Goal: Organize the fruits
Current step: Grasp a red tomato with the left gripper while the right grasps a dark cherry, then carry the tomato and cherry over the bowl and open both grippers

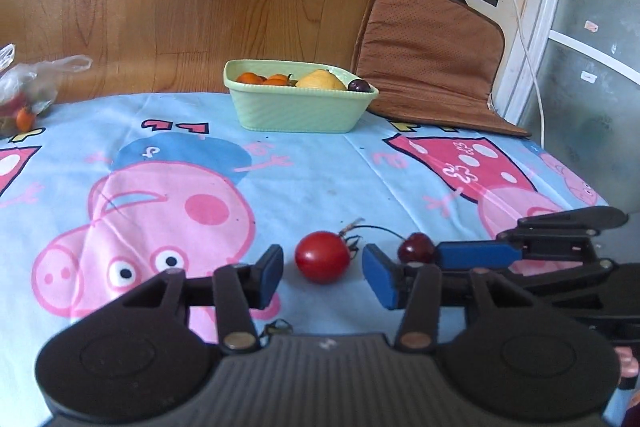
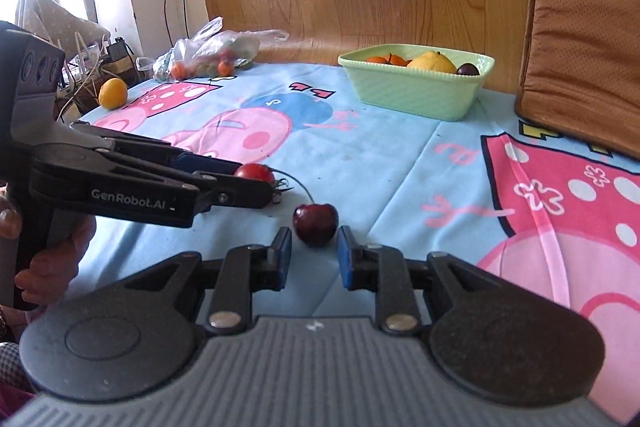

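A red cherry tomato (image 1: pixel 322 257) lies on the cartoon tablecloth between the open fingers of my left gripper (image 1: pixel 323 273), untouched; it also shows in the right wrist view (image 2: pixel 255 172). A dark red cherry (image 2: pixel 315 224) with a long stem lies just ahead of my right gripper (image 2: pixel 313 257), whose open fingers flank its near side; it also shows in the left wrist view (image 1: pixel 417 247). A pale green dish (image 1: pixel 298 109) at the back holds small oranges, a yellow fruit and a dark cherry; it also shows in the right wrist view (image 2: pixel 420 89).
A brown seat cushion (image 1: pixel 430 55) leans at the back right of the table. A plastic bag of fruit (image 2: pixel 208 57) and a loose orange (image 2: pixel 113 93) lie at the back left. The tablecloth (image 1: pixel 320 167) is bare between dish and grippers.
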Available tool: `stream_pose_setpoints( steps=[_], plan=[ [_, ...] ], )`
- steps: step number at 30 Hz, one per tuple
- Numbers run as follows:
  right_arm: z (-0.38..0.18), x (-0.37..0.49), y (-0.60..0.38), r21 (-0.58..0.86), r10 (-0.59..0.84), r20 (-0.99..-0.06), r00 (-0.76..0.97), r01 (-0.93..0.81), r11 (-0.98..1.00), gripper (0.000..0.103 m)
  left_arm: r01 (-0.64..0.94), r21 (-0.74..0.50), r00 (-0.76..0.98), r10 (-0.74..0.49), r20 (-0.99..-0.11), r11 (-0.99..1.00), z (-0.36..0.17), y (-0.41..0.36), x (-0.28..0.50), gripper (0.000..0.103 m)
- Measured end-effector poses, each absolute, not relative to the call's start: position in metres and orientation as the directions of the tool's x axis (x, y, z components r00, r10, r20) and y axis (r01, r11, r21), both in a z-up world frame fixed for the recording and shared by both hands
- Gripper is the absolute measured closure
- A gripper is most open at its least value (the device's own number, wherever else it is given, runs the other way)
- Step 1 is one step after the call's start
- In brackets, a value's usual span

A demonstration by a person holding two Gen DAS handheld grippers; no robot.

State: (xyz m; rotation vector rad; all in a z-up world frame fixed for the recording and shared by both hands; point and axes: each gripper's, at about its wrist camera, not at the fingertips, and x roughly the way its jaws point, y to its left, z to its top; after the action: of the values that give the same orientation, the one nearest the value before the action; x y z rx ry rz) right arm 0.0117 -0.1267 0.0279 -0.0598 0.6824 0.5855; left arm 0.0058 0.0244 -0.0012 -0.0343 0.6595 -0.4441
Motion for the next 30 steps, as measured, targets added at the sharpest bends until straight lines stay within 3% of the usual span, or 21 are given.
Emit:
stream_pose_setpoints(
  steps=[4, 6, 12, 21, 25, 30],
  plan=[
    [0.027, 0.015, -0.125, 0.118, 0.484, -0.607, 0.63, -0.531, 0.839, 0.074, 0.404, -0.145, 0.697, -0.407, -0.591, 0.903, -0.002, 0.017, 0.005, 0.063],
    [0.025, 0.016, -0.124, 0.108, 0.483, -0.605, 0.633, -0.535, 0.838, 0.074, 0.414, -0.147, 0.688, -0.414, -0.596, 0.899, -0.002, 0.015, 0.008, 0.071],
    [0.029, 0.024, -0.12, 0.091, 0.497, -0.583, 0.643, -0.556, 0.826, 0.076, 0.435, -0.153, 0.69, -0.438, -0.577, 0.887, 0.01, 0.011, 0.018, 0.071],
    [0.056, 0.083, -0.133, 0.054, 0.454, -0.443, 0.774, -0.482, 0.875, 0.076, 0.393, -0.144, 0.766, -0.41, -0.495, 0.908, 0.056, -0.001, 0.11, 0.071],
    [0.062, 0.137, -0.143, 0.072, 0.401, -0.401, 0.824, -0.408, 0.91, 0.076, 0.355, -0.162, 0.773, -0.386, -0.503, 0.921, 0.057, -0.01, 0.171, 0.071],
    [0.05, 0.196, -0.151, 0.114, 0.333, -0.414, 0.847, -0.315, 0.942, 0.075, 0.315, -0.165, 0.76, -0.353, -0.546, 0.935, 0.037, -0.023, 0.226, 0.069]
  ],
)
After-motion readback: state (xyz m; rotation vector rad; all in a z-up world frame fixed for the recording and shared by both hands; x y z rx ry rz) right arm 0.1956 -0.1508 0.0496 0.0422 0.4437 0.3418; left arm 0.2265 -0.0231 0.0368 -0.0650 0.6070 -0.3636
